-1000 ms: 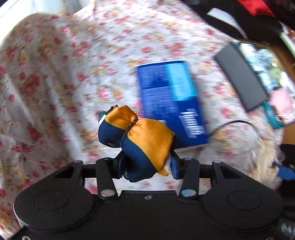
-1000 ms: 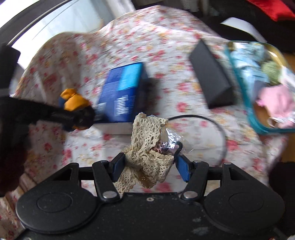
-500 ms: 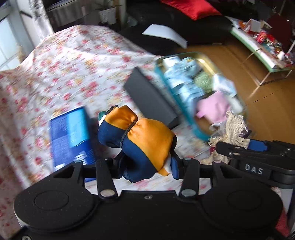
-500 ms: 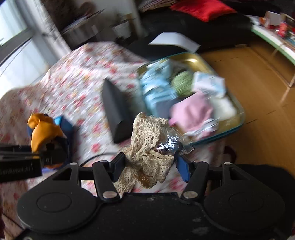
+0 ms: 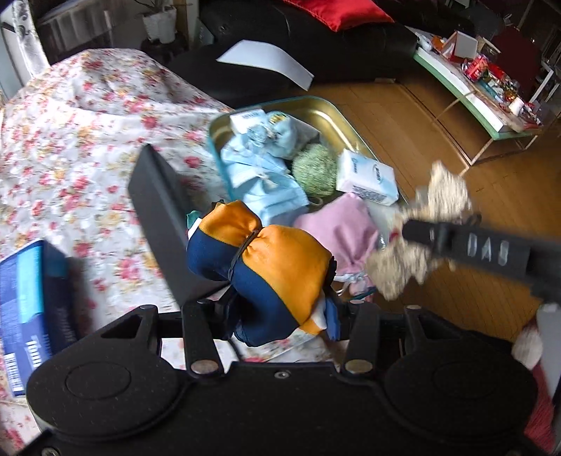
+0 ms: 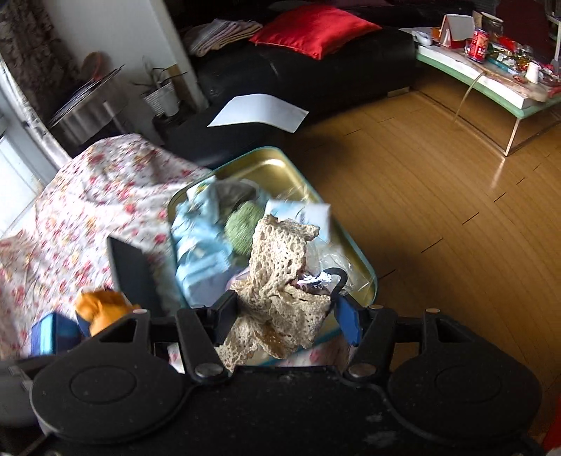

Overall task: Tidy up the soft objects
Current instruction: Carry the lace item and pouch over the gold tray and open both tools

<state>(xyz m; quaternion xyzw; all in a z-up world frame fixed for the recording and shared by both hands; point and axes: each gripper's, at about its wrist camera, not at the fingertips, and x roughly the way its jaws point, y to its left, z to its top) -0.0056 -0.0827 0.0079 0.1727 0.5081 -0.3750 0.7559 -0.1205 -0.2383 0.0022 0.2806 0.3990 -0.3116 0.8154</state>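
Your left tool (image 5: 278, 314) is squeezed tight on a soft orange and blue bundle (image 5: 266, 266). A dark band is tied around the bundle's middle. The bundle hangs in the air over the near edge of the desk (image 5: 87, 147), just near the tin (image 5: 336, 115).

Your right tool (image 6: 284, 315) holds a tan lace cloth (image 6: 280, 280), with a bit of shiny wrap (image 6: 315, 277) caught in it too. The lace sits above the near end of the tin. In the left view you can see the right tool come in from the right with the lace (image 5: 434, 224) in it, but it is blurry.

The tin is gold inside with a teal rim. It lies on the right side of the desk. Soft things are in it: light blue cloth (image 5: 266, 175), a green fuzzy ball (image 5: 313, 170), a white pack (image 5: 368, 180) and a pink cloth (image 5: 336, 228).

Just left of the tin lies a long black box (image 5: 157, 217). Farther left, at the near edge, is a blue box (image 5: 31, 301). The desk has a cloth with red flowers on it.

Past the desk is a black sofa (image 6: 315, 70) with a red pillow (image 6: 312, 28) and a white sheet of paper (image 6: 259, 112). The floor (image 6: 420, 196) is wood.
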